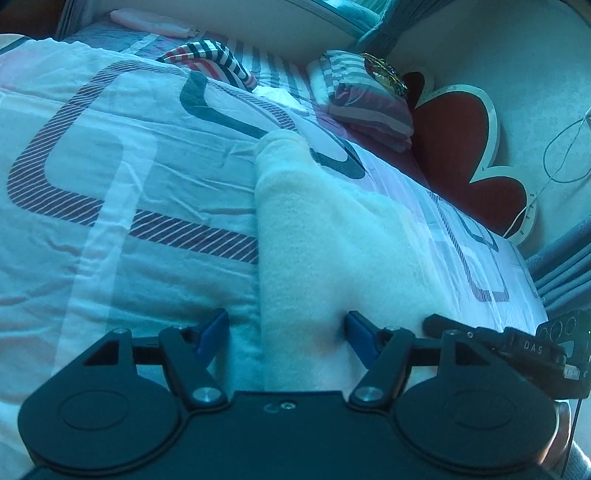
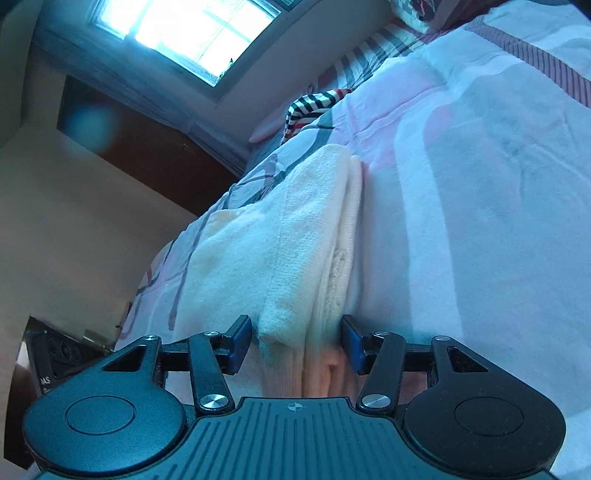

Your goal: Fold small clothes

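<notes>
A bed (image 1: 129, 177) fills most of the room in view, covered by a pale quilt with dark looped bands. At its head stands a red, cloud-shaped headboard (image 1: 465, 147) with a cream rim, against a pale wall (image 1: 535, 55). Striped pillows (image 1: 365, 99) lie just beside the headboard. Beyond the bed's far side, a bright window (image 2: 184, 33) lets in cold bluish daylight.

Big bed (image 1: 110, 229) under a white cover with pink and grey shapes. On top: a soft cream cloth (image 1: 325, 236) folded long, a stripy cloth (image 1: 210, 59) farther back, a stripy pillow (image 1: 365, 107) by the red headboard, a pink thing (image 1: 147, 24) at the far edge.
</notes>
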Demonstrator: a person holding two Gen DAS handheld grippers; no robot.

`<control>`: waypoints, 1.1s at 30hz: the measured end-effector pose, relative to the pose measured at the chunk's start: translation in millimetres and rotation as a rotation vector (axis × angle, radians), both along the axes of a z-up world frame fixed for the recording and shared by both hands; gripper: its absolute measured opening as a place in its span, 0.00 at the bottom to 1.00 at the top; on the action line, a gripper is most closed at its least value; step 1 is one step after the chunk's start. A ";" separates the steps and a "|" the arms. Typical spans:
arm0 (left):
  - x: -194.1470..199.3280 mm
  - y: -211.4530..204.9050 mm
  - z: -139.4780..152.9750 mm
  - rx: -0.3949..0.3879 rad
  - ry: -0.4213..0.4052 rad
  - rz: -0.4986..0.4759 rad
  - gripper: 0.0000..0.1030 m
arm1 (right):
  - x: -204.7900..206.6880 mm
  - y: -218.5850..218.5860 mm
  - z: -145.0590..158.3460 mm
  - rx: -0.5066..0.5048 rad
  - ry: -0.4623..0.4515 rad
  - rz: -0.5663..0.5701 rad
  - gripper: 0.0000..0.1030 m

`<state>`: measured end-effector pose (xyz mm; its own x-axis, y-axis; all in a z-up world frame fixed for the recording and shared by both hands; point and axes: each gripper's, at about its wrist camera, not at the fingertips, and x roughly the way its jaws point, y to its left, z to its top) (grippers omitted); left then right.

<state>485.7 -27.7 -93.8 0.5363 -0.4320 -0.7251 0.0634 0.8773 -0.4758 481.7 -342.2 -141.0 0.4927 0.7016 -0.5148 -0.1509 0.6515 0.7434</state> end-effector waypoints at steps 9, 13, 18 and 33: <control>11.0 -25.5 4.6 0.059 -0.015 -0.001 0.35 | -2.0 22.0 13.2 -0.136 -0.034 -0.012 0.32; 1.3 -38.9 19.8 0.154 -0.071 -0.027 0.31 | -10.5 40.7 34.5 -0.236 -0.108 -0.005 0.28; -16.9 -30.3 42.5 0.179 -0.122 -0.057 0.30 | -24.4 60.8 63.3 -0.280 -0.165 0.008 0.28; -82.0 110.9 77.0 0.245 -0.147 -0.031 0.30 | -75.0 225.5 85.4 -0.282 -0.204 0.105 0.28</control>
